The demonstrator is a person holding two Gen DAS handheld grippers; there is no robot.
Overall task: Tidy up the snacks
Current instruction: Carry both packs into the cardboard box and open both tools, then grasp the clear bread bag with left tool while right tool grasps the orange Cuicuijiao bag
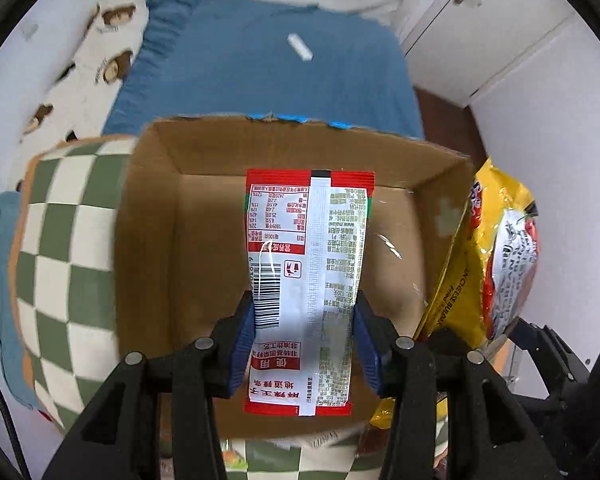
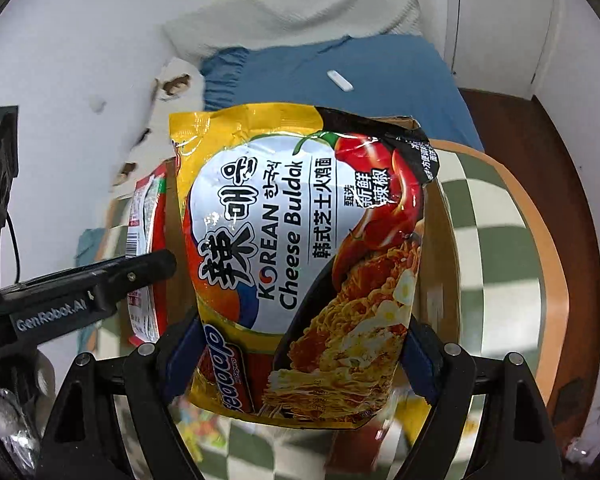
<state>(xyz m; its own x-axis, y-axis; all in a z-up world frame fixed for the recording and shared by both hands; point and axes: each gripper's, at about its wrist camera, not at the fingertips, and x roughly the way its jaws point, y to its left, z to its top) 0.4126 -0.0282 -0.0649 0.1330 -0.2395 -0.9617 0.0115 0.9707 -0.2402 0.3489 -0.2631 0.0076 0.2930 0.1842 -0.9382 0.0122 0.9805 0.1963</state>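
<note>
My left gripper [image 1: 305,312] is shut on a red and white snack packet [image 1: 306,264] and holds it above the open cardboard box [image 1: 148,216], whose inside looks bare. My right gripper [image 2: 300,332] is shut on a yellow Korean Cheese Buldak noodle bag [image 2: 300,248] and holds it over the box's right side [image 2: 440,264]. The noodle bag also shows at the right of the left wrist view [image 1: 488,256]. The left gripper's finger [image 2: 132,272] and its red packet [image 2: 146,256] show at the left of the right wrist view.
The box sits on a green and white checked cushion [image 1: 64,264] with an orange rim [image 2: 556,272]. Behind lies a blue bed sheet [image 1: 268,68] with a small white object [image 1: 300,47], a patterned pillow [image 1: 96,64] and white walls. More snack wrappers lie below the box [image 2: 204,424].
</note>
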